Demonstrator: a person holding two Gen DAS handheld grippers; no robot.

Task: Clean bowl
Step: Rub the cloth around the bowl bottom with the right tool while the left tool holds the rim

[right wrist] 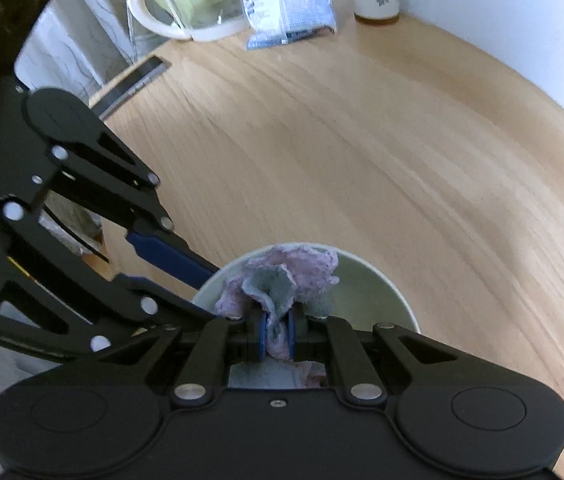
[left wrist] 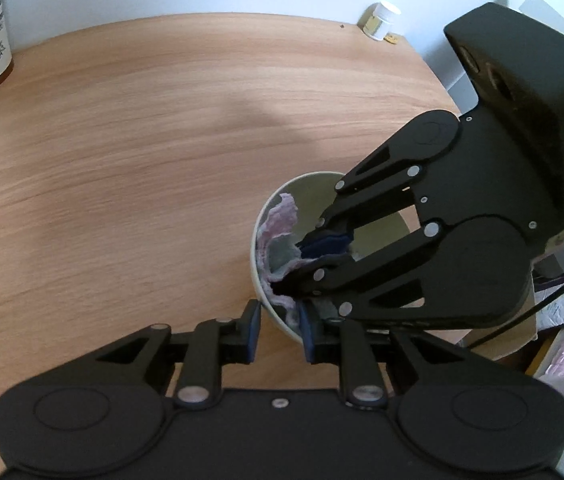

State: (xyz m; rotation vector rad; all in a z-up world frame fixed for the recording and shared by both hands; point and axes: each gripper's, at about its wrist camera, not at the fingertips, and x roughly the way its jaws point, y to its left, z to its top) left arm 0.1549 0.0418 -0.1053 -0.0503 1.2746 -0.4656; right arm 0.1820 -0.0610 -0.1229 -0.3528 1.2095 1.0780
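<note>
pale green bowl (left wrist: 277, 320), one, pinched at its rim by left gripper (left wrist: 279, 330); right gripper (right wrist: 277, 338) pinching one cloth (right wrist: 282, 276) inside.

The rim of a pale bowl (left wrist: 265, 236) at lower centre is clamped by the left gripper (left wrist: 279, 330). A pink-grey cloth (left wrist: 277, 232) inside is pinched by the right gripper (left wrist: 314, 264), entering from the right.
</note>
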